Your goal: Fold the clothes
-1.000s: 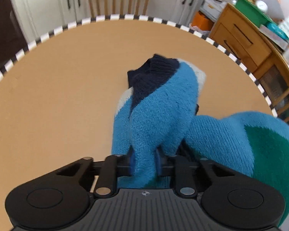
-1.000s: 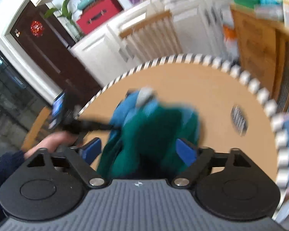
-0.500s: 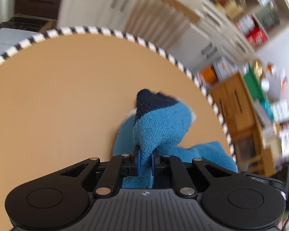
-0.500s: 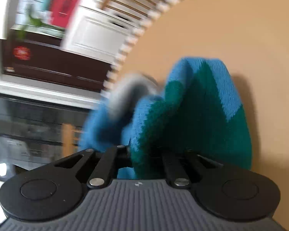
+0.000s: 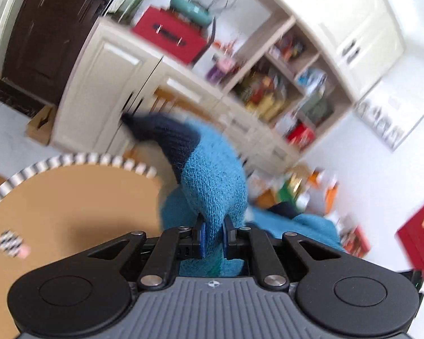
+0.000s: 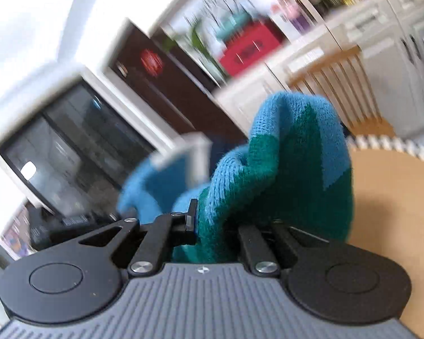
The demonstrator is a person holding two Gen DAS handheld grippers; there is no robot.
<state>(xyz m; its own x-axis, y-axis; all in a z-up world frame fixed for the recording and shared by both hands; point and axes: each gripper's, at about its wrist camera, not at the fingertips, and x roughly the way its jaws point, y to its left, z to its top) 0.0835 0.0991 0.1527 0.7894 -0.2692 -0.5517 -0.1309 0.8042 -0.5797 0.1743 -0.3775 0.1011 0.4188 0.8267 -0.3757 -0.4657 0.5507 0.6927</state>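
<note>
Left wrist view: the left claw pinches a blue knit sweater above the bench, while the right claw pinches its green-patterned part.

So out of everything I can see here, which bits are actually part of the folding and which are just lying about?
Part of the job:
- blue knitted garment
- left gripper, clamped on it
- right gripper, clamped on its green part
- round table

Just lying about:
- red box
- wooden chair
- shelves of clutter
</note>
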